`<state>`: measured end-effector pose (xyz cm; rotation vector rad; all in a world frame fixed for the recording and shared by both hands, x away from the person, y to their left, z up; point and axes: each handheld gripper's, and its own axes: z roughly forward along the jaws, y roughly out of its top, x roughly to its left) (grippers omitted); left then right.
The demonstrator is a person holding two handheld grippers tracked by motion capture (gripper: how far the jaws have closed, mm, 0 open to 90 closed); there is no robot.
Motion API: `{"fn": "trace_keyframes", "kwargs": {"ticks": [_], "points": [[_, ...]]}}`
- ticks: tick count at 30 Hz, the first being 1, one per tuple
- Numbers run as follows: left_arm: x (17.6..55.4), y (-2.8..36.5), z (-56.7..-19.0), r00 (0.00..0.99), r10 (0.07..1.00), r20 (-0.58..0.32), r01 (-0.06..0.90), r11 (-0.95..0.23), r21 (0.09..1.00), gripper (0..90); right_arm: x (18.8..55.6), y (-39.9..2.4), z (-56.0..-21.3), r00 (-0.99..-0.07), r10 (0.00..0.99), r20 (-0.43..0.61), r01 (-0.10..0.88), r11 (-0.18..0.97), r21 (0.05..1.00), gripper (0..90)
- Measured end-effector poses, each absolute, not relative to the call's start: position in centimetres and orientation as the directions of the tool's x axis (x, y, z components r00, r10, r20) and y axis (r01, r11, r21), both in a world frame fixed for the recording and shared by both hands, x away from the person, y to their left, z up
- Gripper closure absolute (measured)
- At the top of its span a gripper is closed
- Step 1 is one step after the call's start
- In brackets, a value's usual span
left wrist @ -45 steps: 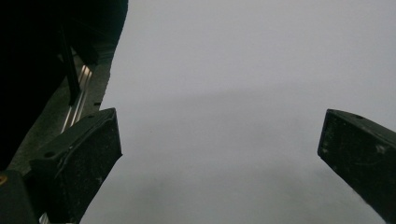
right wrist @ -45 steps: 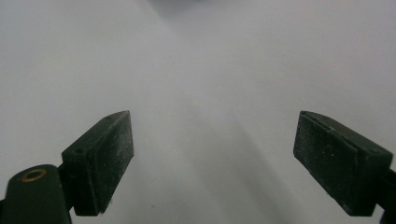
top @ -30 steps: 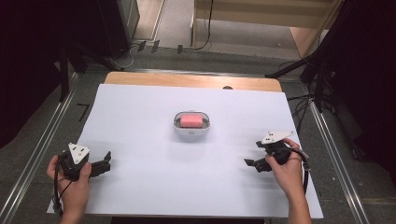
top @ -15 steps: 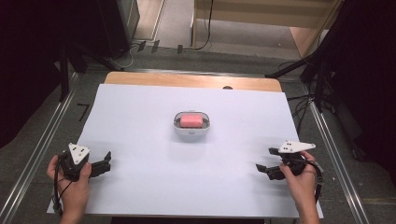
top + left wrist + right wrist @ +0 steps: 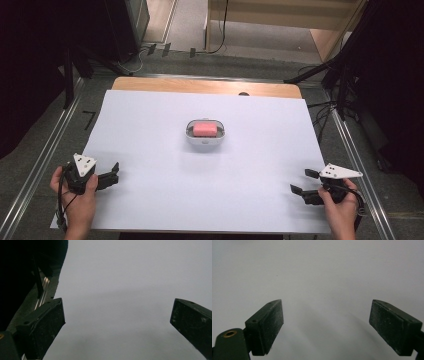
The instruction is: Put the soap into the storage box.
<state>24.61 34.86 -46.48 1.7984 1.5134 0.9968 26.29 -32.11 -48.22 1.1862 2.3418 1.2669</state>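
At the centre of the white worktop (image 5: 150, 130) we see a small grey tray (image 5: 205, 140) holding a pink block (image 5: 205, 129), while the left gripper (image 5: 111, 175) and right gripper (image 5: 302, 182) rest low at the near corners, fingers (image 5: 269, 322) spread wide and empty.

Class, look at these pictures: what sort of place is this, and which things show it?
Probably a lab or recording workspace: a white-covered table edged by metal rails, cables on the floor, and a hand-held tool in each hand.
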Motion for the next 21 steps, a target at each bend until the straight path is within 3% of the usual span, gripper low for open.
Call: {"fn": "trace_keyframes", "kwargs": {"ticks": [21], "points": [[24.6,35.0,-46.5,0.078,0.985,0.155,0.548,-0.172,0.818,0.0,23.7,-35.3,-49.4,-0.607,0.763,0.221,0.554,0.207,0.806,13.7]]}}
